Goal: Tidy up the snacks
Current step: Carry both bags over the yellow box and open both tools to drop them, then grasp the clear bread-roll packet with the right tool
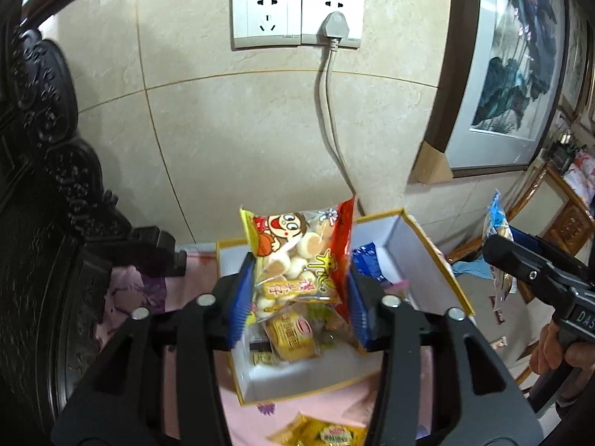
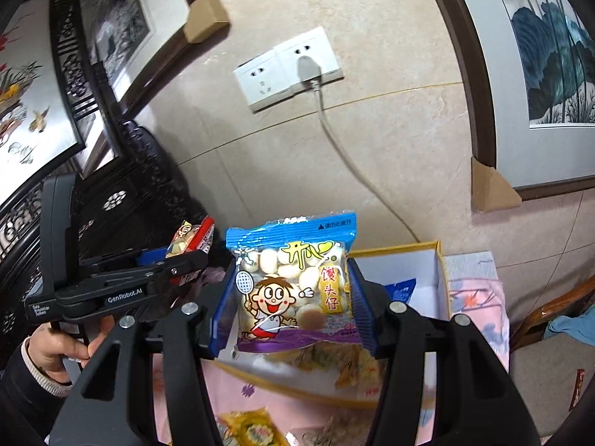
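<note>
The red-and-yellow snack packet [image 1: 297,260] stands upright between the blue pads of the left gripper [image 1: 299,297], which is tilted down over the open box [image 1: 416,245]; the pads sit at the packet's two side edges, and whether they press or have just let go I cannot tell. Clear film shows round pale biscuits and a cartoon boy's face.

To its right, the right gripper [image 2: 292,308] holds up a blue-topped packet [image 2: 293,282] of the same pale biscuits, a cartoon child with a racket on the front, purple along the bottom. The pads grip it at both sides, the jaws roughly halfway apart. A hand [image 2: 63,349] with a cuffed sleeve grips the left gripper's handle.

The box, white inside with a yellow rim, lies on a pink flowered cloth [image 1: 193,290] near the tiled wall, already holding yellow-wrapped snacks [image 1: 293,334] and a blue packet [image 1: 368,260]. More yellow wrappers [image 2: 249,431] lie on the near cloth. A plugged-in wall socket [image 1: 297,16] is behind.
</note>
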A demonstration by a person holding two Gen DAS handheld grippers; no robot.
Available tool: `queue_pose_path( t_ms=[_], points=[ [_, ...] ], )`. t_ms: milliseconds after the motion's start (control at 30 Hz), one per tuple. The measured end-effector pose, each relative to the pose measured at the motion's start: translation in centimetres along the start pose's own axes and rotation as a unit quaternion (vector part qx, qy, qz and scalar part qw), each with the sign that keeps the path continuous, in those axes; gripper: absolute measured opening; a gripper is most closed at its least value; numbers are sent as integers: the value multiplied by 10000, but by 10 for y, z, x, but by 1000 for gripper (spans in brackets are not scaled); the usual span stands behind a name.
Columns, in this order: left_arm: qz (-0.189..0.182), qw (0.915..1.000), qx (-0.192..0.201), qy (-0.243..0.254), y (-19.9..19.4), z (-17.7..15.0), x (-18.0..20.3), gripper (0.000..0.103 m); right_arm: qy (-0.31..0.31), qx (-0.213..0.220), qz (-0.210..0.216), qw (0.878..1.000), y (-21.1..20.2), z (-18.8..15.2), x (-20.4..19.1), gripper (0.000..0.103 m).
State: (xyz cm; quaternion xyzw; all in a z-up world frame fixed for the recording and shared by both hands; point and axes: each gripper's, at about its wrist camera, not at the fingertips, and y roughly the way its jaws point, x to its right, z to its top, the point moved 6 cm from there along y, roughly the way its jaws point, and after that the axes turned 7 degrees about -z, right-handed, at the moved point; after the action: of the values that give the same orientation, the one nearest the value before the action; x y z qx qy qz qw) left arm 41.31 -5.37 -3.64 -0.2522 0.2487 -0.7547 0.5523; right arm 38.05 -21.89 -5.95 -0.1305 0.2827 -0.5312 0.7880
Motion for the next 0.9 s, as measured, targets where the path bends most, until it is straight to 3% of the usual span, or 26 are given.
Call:
queue_pose_path(
  t_ms=[33,67,100,200,467,600,733,900],
  points=[
    [190,9998,8,21,3,3,-1,76,0,-34,-132,9999,4,2,2,62],
    [383,9992,76,-5,2,6,-3,89,46,5,-288,9996,5,4,5,74],
    [465,9987,180,-38,-2,8,-5,92,93,71,-322,9994,4,6,6,76],
    [350,9986,377,-143,-12,10,-6,93,193,160,-243,9994,-1,6,8,76],
    [354,9987,224,-275,-28,-6,-9,94,400,-70,-213,9989,-11,-14,10,76],
    [428,9984,220,-301,-46,-29,-14,98,441,-185,-209,9986,-24,-39,7,76],
    [642,9967,0,-497,-61,-76,-31,98,497,-858,-215,9948,-30,-101,0,76],
    [768,9901,-372,-1117,-79,-147,-57,98,977,-1791,-237,9787,-37,-192,-11,76]
  ],
)
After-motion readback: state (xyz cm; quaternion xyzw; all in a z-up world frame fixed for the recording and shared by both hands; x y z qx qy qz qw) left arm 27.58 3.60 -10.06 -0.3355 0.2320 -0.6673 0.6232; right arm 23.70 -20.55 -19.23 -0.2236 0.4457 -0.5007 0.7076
